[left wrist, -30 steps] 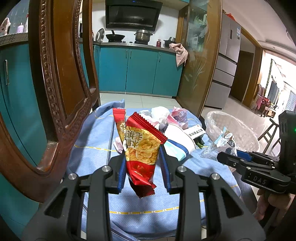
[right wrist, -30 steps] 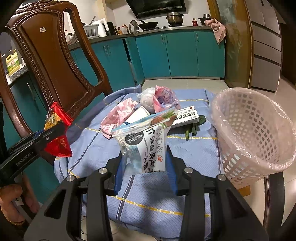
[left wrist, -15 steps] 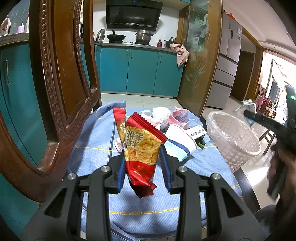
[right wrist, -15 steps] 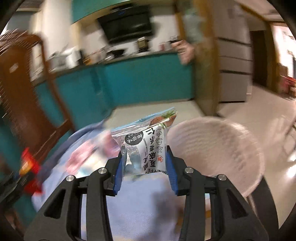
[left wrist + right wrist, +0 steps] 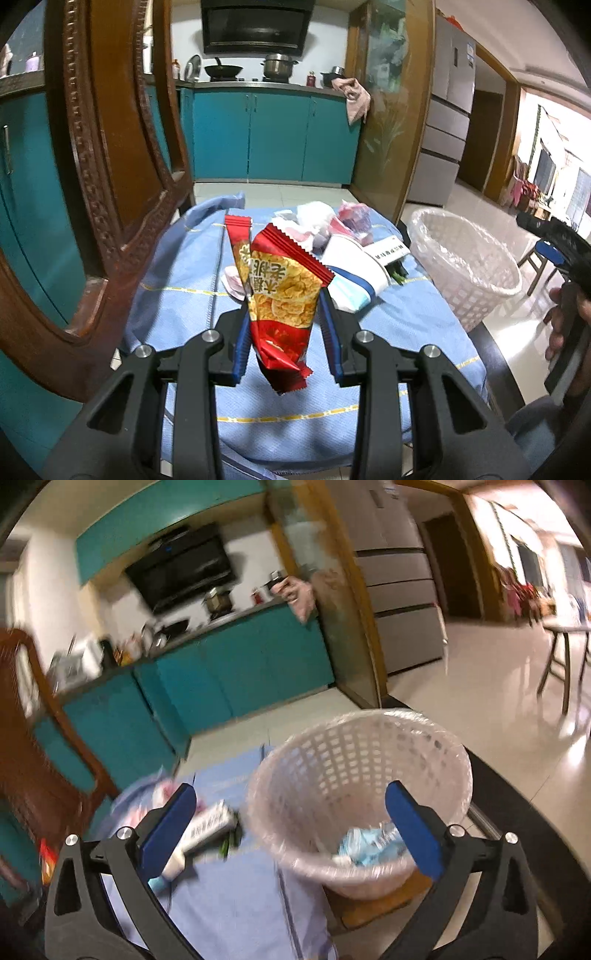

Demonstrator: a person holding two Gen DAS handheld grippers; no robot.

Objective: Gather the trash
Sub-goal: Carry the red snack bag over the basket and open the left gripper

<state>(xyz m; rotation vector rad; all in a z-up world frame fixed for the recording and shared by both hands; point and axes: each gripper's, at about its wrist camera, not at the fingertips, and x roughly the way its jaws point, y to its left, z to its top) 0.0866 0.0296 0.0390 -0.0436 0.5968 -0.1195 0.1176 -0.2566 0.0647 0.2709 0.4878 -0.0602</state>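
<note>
**A:** Where do you stand on the trash?

**B:** One piece is in. Your right gripper has just been opening; its jaws now stand wide apart with nothing between them, hanging over the basket. A pale blue-and-white wrapper lies at the bottom of the basket, most likely the piece you let go.

**A:** And the left?

**B:** Your left gripper is clamped on the red snack bag, held upright above the blue cloth, not yet at the basket.

**A:** What's left?

**B:** That bag, then the pile at the far end of the cloth: crumpled wrappers, a white cup, a small printed box, something green beside it. I'd say you're early on.

**A:** Room to move?

**B:** The basket stands at the table's right edge, near the corner of the cloth, so a hard nudge could tip it off. Your left side is tight: the chair back rises just beside the gripper. To the right the way to the basket looks open above the cloth. Mind your right hand, which is near the basket.
</note>
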